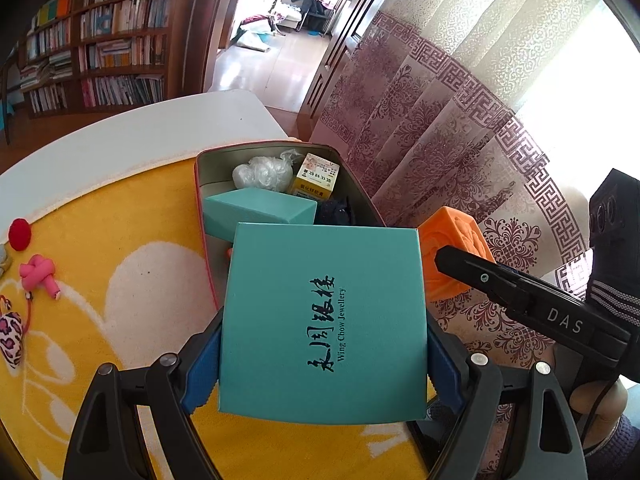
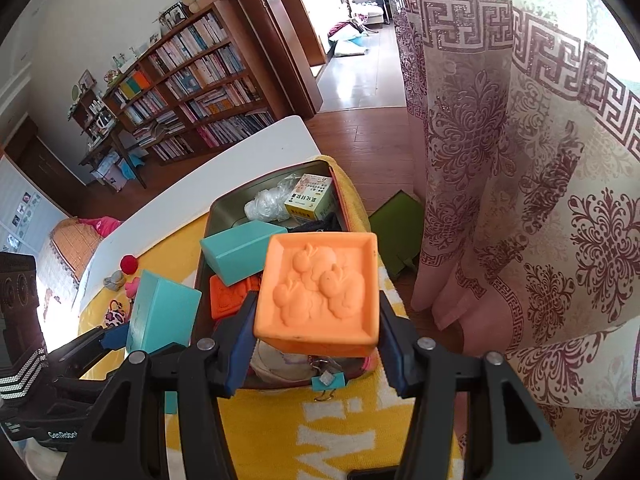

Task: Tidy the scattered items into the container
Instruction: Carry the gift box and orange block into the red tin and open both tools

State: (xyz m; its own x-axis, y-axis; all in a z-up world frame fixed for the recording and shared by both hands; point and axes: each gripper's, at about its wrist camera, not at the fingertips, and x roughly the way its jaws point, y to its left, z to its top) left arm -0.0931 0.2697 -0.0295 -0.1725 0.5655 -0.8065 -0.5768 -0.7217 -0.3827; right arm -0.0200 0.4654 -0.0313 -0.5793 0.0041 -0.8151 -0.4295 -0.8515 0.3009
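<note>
Nearest our left wrist camera: the left gripper [image 1: 323,364], its blue pads pressed on both sides of a teal jewellery box [image 1: 323,320] with dark lettering on its lid, held above the yellow towel [image 1: 100,240] just short of the tin.

Nearest our right wrist camera: the right gripper [image 2: 316,344], clamped on an orange embossed block [image 2: 318,292] that hangs over the tin's near end.

We list the rest by size:
- White table [image 1: 132,132] under the towel.
- Open tin container [image 2: 224,208], red outside, at the towel's edge near the patterned curtain [image 2: 520,160].
- Inside it: a second teal box [image 2: 236,250], tilted; a yellow-and-white medicine carton [image 2: 310,200]; crumpled clear plastic [image 2: 266,204]; a dark cloth item [image 1: 334,212]; another orange block [image 2: 230,296].
- Left out on the towel: leopard-print heart charm [image 1: 10,336], pink knot toy [image 1: 40,274], red ball [image 1: 20,234].
</note>
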